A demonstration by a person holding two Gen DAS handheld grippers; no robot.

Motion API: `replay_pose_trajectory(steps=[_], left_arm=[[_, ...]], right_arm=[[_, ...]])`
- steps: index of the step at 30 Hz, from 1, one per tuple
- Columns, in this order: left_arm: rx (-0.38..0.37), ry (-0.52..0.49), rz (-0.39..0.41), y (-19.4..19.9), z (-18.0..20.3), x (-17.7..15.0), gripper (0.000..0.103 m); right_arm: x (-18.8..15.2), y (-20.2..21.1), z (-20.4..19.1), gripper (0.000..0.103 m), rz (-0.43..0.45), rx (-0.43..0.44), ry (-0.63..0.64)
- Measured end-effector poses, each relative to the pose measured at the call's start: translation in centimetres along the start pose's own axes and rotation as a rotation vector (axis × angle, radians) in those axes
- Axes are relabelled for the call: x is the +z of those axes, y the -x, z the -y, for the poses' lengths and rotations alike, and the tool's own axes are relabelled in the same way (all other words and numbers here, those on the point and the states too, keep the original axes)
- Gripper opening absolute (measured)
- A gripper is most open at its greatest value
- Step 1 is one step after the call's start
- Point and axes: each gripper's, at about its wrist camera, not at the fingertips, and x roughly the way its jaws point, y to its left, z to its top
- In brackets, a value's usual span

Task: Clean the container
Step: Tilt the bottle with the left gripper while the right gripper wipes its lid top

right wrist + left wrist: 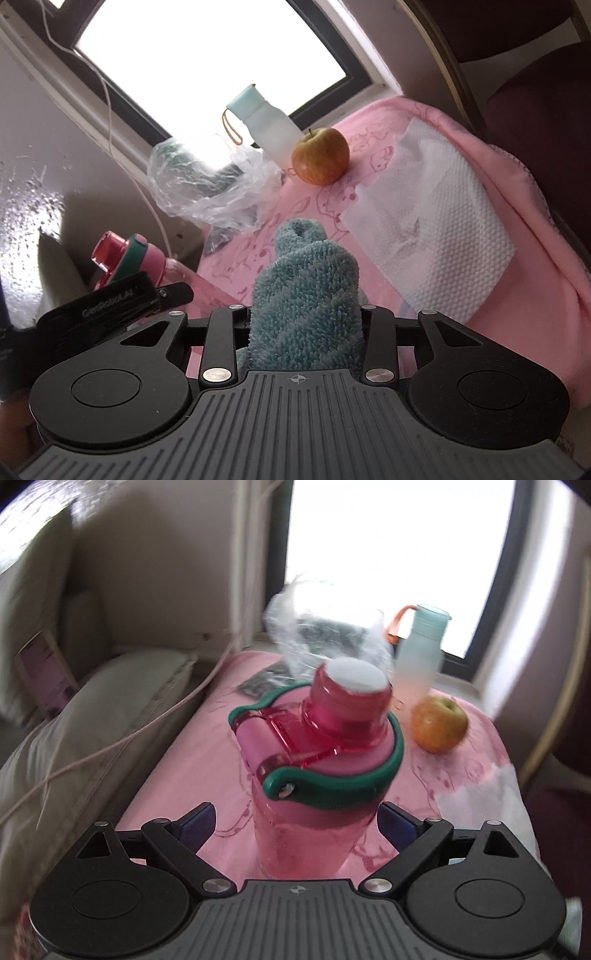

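- Two grippers: left gripper (295, 821) spread wide, pink bottle (317, 760) between the fingers, seemingly no contact; right gripper (306, 314) clenched on teal cloth (306, 295).
- Bottle stands upright at the near edge of the pink table cover (207, 760), lid on.
- Risk: bottle tall and unclamped; a wiping push could tip it off the edge.
- Risk: cloth bunched, may slip out.
- Around: apple (320, 156), pale bottle (267, 123), plastic bag (207, 184), paper towel (436, 218), all behind; nothing blocks.
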Motion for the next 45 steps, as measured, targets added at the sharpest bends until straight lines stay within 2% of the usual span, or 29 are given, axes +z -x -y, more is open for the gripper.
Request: replay_pose_trajectory(steps=[2,4,6,8,13,18,22,25,32,35,37,40,43,44,45], left_arm=[[0.036,0.049,0.009,0.0,0.4,0.5,0.094],[0.059,0.057,0.029,0.1,1.0,0.9,0.094],[0.039,0.016,0.035,-0.1,1.5,1.0,0.084],[0.001,-0.043,0.034,-0.2,1.5,1.1,0.072],[-0.117,-0.213,0.040,-0.7,0.5,1.2,0.071],[-0.316,-0.410,0.082,-0.9,-1.9,0.6,0.071],[-0.468,-0.472,0.121,-0.6,-4.9,0.0,0.071],[-0.549,-0.503,0.158,-0.1,-6.8,-0.8,0.071],[-0.612,-0.571,0.244,1.4,-9.0,-3.2,0.071],[-0.619,-0.665,0.296,2.2,-9.1,-4.6,0.071],[-0.616,-0.735,0.328,2.7,-9.0,-5.5,0.071],[-0.606,-0.819,0.365,3.3,-8.7,-6.7,0.071],[-0.596,-0.885,0.386,3.5,-8.5,-7.4,0.071],[-0.592,-0.891,0.384,3.5,-8.4,-7.5,0.071],[-0.593,-0.886,0.379,3.4,-8.5,-7.4,0.071]], right_arm=[[-0.1,0.4,0.0,0.041,0.008,0.006,0.000],[-0.1,0.8,0.2,0.042,0.013,0.007,-0.005],[-0.1,1.1,0.6,0.042,0.016,0.004,-0.014],[0.0,1.3,1.1,0.042,0.018,0.000,-0.024],[0.0,1.4,1.0,0.042,0.019,-0.001,-0.024],[0.0,1.3,-0.2,0.042,0.016,0.005,0.013],[-0.1,1.1,-1.1,0.042,0.014,0.011,0.042],[-0.1,1.0,-1.9,0.042,0.013,0.013,0.066],[0.8,0.6,-4.9,0.042,0.028,0.024,0.152],[1.6,0.2,-6.7,0.042,0.033,0.035,0.208],[2.3,-0.2,-8.1,0.042,0.031,0.066,0.245],[3.5,-1.1,-10.1,0.042,-0.018,0.209,0.263],[4.2,-3.9,-11.7,0.042,-0.185,0.393,0.247],[4.2,-5.3,-12.2,0.041,-0.262,0.438,0.243],[3.8,-6.7,-12.7,0.038,-0.337,0.444,0.252]])
